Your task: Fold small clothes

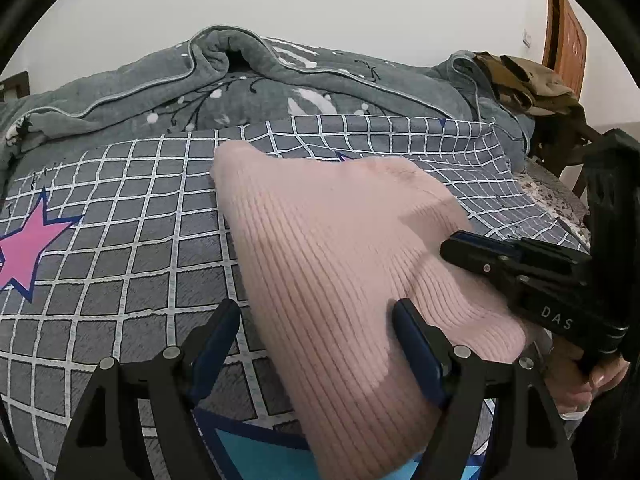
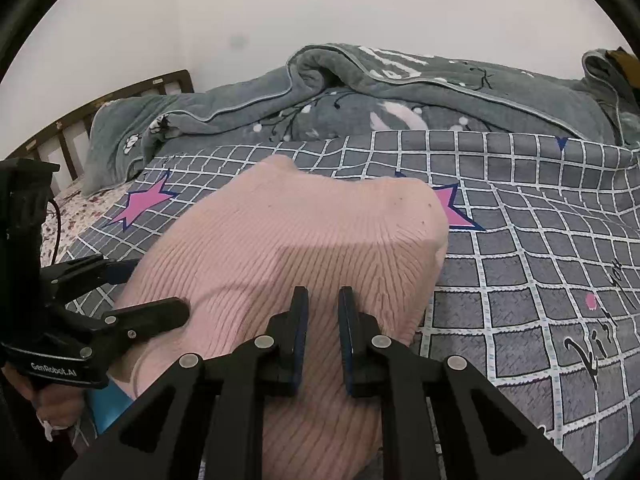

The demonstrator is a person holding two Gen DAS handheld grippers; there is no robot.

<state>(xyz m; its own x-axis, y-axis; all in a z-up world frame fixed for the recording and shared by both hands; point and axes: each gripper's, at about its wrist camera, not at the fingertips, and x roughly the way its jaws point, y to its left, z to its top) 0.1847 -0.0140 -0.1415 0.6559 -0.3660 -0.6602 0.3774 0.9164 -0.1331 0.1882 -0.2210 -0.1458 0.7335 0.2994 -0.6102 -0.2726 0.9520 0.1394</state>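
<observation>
A pink ribbed knit garment (image 1: 340, 236) lies folded on the grey checked bedsheet (image 1: 132, 216); it also shows in the right wrist view (image 2: 288, 240). My left gripper (image 1: 316, 312) is open, its jaws wide apart over the garment's near left edge, one finger on the sheet and one on the knit. It appears at the left of the right wrist view (image 2: 156, 292). My right gripper (image 2: 323, 300) hovers over the garment's near part with jaws a narrow gap apart, holding nothing. It shows at the right of the left wrist view (image 1: 452, 244).
A rumpled grey-green blanket (image 1: 248, 80) lies along the far side of the bed. An olive garment (image 1: 524, 80) sits on a chair at the far right. A wooden headboard (image 2: 80, 128) stands at the left. Pink stars (image 2: 144, 202) mark the sheet.
</observation>
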